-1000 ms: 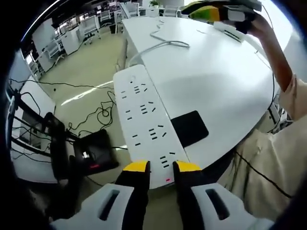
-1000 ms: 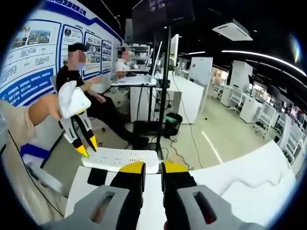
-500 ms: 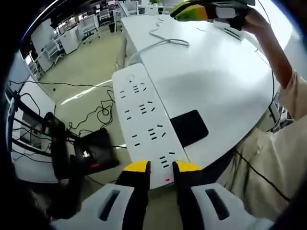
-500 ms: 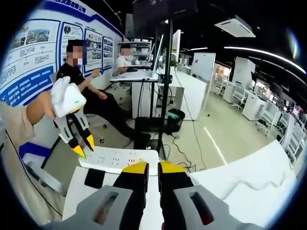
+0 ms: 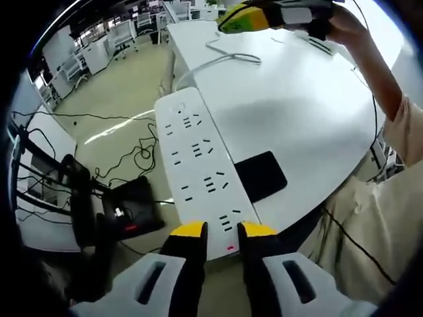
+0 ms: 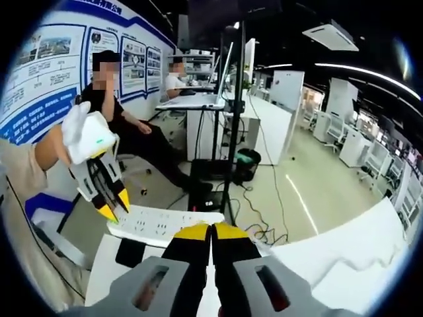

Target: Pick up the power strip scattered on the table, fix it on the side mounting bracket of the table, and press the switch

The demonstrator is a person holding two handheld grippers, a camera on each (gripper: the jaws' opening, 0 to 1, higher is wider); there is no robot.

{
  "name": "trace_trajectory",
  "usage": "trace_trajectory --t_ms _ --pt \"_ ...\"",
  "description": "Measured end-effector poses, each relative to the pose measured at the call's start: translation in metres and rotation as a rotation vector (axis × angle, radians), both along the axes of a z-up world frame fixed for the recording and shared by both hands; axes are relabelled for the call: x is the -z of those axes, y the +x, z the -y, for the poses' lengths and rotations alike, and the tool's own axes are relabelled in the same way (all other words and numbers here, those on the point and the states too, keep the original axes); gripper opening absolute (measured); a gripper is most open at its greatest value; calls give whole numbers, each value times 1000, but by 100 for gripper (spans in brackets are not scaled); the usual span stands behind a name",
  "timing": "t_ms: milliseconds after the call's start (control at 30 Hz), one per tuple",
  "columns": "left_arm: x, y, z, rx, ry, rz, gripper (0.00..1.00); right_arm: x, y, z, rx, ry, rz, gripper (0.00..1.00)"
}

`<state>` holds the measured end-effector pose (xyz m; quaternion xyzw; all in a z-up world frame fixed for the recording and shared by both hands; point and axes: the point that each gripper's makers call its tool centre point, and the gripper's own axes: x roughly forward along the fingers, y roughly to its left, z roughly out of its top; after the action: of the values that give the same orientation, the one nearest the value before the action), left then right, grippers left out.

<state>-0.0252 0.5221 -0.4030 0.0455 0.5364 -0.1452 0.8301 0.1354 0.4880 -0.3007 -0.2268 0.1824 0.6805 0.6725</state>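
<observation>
The broad white round-edged table takes up most of the left gripper view, its top bare apart from a few items. Beyond its edge lies a pale green office floor with loose black cables and a black box-shaped unit standing on it.

The long white multi-socket power strip lies along the table's near edge, overhanging it toward the floor side; its white cord runs away across the tabletop in a loop. A small red light glows at the strip's near end. Just beside the strip, on the table, sits a flat black rectangular pad.

The left gripper, grey with yellow tips, has its jaws slightly spread and pinching the near end of the power strip. In the right gripper view the same strip shows at the table edge with the left gripper's tips at its end.

The right gripper has its yellow-tipped jaws pressed together with nothing between them, held above the table; in the left gripper view it appears at the far side, gripped by a person's hand.

Two seated people sit by a desk in front of a blue-and-white wall poster.
</observation>
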Motion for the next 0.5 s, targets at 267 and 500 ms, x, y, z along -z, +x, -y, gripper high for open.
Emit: trace_trajectory --t_ms 267,500 --pt "0 0 0 1 -2 5 23 4 -4 -15 -27 -26 10 0" --pt "0 1 0 2 2 3 23 17 -8 -28 -48 -64 9 0"
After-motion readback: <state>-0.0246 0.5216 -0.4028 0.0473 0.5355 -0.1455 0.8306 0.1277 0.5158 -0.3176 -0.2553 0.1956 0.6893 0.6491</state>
